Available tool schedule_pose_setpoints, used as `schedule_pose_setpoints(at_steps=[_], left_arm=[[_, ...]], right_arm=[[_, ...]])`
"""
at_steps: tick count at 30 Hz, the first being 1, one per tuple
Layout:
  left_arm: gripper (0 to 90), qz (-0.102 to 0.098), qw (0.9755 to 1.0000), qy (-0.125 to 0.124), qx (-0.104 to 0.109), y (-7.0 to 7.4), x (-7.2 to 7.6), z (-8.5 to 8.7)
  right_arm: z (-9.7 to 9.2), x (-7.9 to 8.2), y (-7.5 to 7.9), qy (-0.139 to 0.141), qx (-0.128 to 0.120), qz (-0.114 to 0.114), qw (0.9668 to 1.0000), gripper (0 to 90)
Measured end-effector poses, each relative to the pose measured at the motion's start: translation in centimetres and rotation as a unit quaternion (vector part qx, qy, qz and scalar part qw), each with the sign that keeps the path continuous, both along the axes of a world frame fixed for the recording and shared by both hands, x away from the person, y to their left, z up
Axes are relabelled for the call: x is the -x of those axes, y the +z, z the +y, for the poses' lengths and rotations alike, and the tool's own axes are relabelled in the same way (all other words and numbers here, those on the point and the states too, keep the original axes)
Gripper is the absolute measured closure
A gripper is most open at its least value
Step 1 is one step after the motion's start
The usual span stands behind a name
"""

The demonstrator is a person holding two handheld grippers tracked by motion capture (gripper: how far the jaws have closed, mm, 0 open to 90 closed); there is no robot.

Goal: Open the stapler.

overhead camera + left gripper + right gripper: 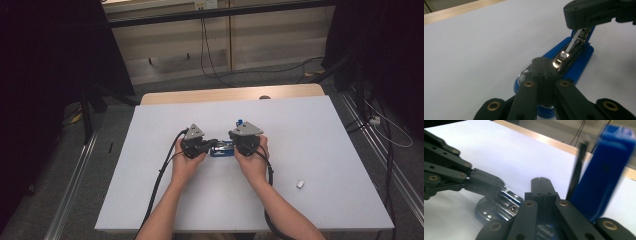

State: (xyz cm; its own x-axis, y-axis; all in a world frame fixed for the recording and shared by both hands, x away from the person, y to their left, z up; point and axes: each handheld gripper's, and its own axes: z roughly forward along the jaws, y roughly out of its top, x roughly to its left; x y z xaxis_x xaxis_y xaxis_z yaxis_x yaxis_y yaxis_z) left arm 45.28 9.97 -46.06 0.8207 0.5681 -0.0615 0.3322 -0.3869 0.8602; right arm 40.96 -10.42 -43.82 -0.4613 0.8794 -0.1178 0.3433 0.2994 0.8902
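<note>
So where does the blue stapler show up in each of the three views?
High view: the blue plastic stapler with its metal staple channel lies mid-table, between the two hands.
Left gripper view: right of centre, opened, running up from the closed jaws.
Right gripper view: its blue lid stands at the right, its base low at the left.
Shared landmark: the white table top.

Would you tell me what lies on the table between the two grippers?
In the high view, the blue stapler lies between the left gripper and the right gripper, opened up.

White-topped table (310, 130) with wooden far edge, blue stapler (222, 149) lying opened near the middle, small silvery block (300, 184) toward the right front.
</note>
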Motion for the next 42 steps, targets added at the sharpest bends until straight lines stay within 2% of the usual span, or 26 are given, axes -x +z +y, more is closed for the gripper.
schedule_pose_setpoints(at_steps=[3,5,7,14,16,17,19,24,26,30,36,41,42], left_arm=[[90.0,-0.004,1.0,0.0,-0.004,0.0,0.0,0.0],[90.0,-0.005,1.0,0.0,-0.005,0.0,0.1,0.0],[90.0,-0.002,1.0,0.0,-0.002,0.0,0.1,0.0],[90.0,-0.009,0.9999,0.002,-0.012,0.1,0.2,-0.1],[90.0,-0.006,1.0,0.002,-0.005,0.0,0.1,-0.1],[90.0,-0.006,1.0,0.001,-0.006,0.0,0.1,-0.1],[90.0,-0.006,1.0,0.001,-0.005,0.0,0.1,-0.1],[90.0,-0.004,1.0,0.001,-0.005,0.1,0.1,-0.1],[90.0,-0.003,1.0,0.001,-0.006,0.1,0.1,-0.1],[90.0,-0.004,1.0,0.003,-0.008,0.1,0.1,-0.1],[90.0,-0.001,1.0,0.001,-0.006,0.1,0.1,0.0],[90.0,-0.002,1.0,0.001,-0.007,0.1,0.1,0.0],[90.0,-0.002,1.0,0.001,-0.006,0.1,0.1,-0.1]], right_arm=[[-0.4,0.0,0.3,-0.011,-0.001,0.0,0.9999,90.0],[-0.5,0.0,0.3,-0.009,0.003,-0.001,1.0,90.0],[-0.5,0.1,0.3,-0.004,0.021,-0.005,0.9997,90.0],[-0.6,0.1,0.2,-0.007,0.01,-0.005,0.9999,90.0],[-0.7,0.1,0.2,-0.01,0.021,-0.007,0.9997,90.0],[-0.9,0.1,0.2,-0.01,0.015,-0.006,0.9998,90.0],[-1.3,0.1,0.1,-0.015,0.021,-0.005,0.9997,90.0],[-2.1,0.2,-0.2,-0.022,0.016,0.0,0.9996,90.0],[-2.3,0.2,-0.2,-0.019,0.007,0.002,0.9998,90.0],[-2.3,0.3,-0.3,-0.019,0.012,0.002,0.9997,90.0],[-3.0,0.3,-0.9,-0.027,0.011,0.016,0.9995,90.0],[-5.2,0.0,-1.9,-0.052,-0.013,0.035,0.9979,90.0],[-5.7,0.0,-2.0,-0.054,-0.032,0.035,0.9974,90.0]])
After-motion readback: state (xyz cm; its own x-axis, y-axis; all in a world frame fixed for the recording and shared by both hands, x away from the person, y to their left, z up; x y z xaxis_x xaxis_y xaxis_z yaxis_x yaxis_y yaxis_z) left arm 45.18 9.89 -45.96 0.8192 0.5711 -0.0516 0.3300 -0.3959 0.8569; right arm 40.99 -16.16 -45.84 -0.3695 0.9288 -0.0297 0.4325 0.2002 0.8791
